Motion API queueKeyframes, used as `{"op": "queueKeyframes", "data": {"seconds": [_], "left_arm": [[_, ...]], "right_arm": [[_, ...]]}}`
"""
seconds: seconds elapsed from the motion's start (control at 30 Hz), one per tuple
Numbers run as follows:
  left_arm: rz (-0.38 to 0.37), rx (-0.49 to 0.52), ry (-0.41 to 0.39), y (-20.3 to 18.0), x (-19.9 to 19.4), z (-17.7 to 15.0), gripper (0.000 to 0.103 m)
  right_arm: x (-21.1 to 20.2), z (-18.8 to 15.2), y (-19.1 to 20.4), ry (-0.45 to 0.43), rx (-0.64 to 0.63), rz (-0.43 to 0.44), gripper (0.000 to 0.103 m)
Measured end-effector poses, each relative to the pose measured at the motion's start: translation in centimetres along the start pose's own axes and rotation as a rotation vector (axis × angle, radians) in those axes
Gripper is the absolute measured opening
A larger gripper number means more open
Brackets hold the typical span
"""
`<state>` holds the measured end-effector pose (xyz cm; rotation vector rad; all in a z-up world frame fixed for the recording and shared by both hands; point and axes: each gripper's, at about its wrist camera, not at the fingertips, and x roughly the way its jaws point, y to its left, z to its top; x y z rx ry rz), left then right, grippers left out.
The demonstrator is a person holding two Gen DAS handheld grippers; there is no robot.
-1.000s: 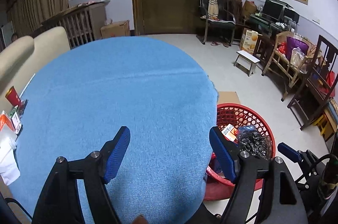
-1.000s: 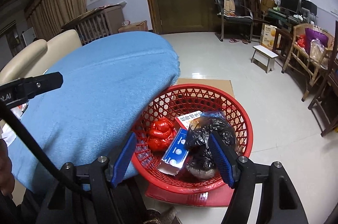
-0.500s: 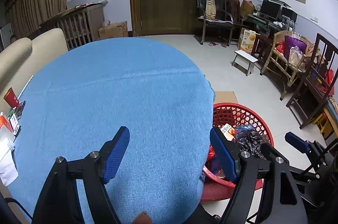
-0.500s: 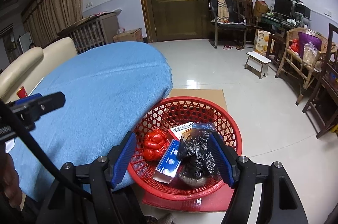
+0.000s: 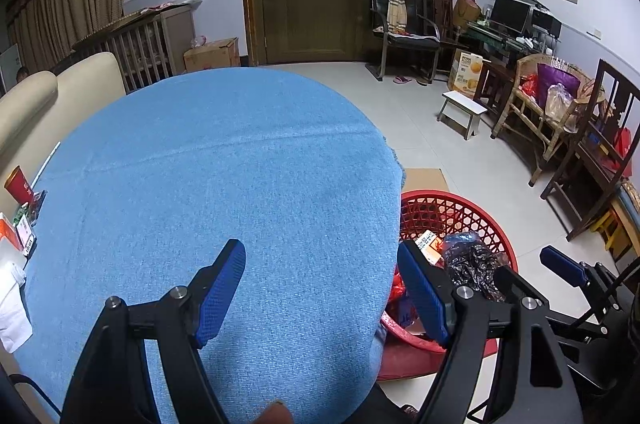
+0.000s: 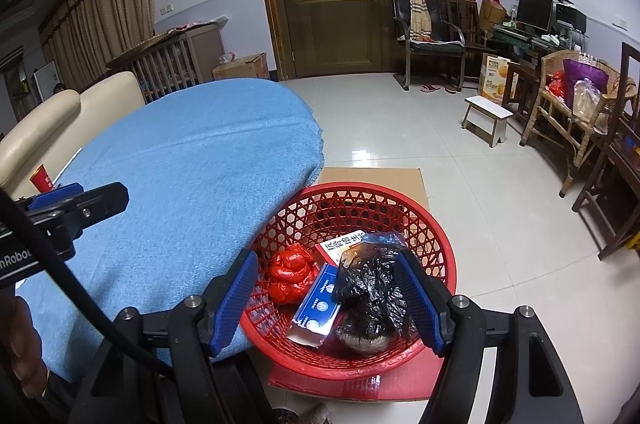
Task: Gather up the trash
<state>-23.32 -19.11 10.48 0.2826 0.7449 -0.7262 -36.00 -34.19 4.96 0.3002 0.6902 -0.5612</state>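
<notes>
Clearly your right gripper (image 6: pixel 326 294) hangs wide and empty over the red basket (image 6: pixel 434 220), where the black bag (image 6: pixel 370 284) and wrappers already lie; your left gripper (image 5: pixel 322 288), equally wide, holds nothing above the blue tablecloth (image 5: pixel 224 160), probably finished.

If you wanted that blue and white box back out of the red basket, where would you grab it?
Probably by its upper end, coming down from above. The blue and white box lies slanted in the red basket, wedged between the red bag and the black bag. Its long sides are crowded, but its flat faces look thin enough for the open right gripper to pinch.
</notes>
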Motion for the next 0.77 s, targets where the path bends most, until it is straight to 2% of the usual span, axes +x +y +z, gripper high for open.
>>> {"op": "queueKeyframes", "data": {"seconds": [0.77], "left_arm": [[-0.018, 0.032, 0.001, -0.71, 0.01, -0.52, 0.079]], "right_arm": [[0.0, -0.14, -0.3, 0.006, 0.006, -0.013, 0.074]]}}
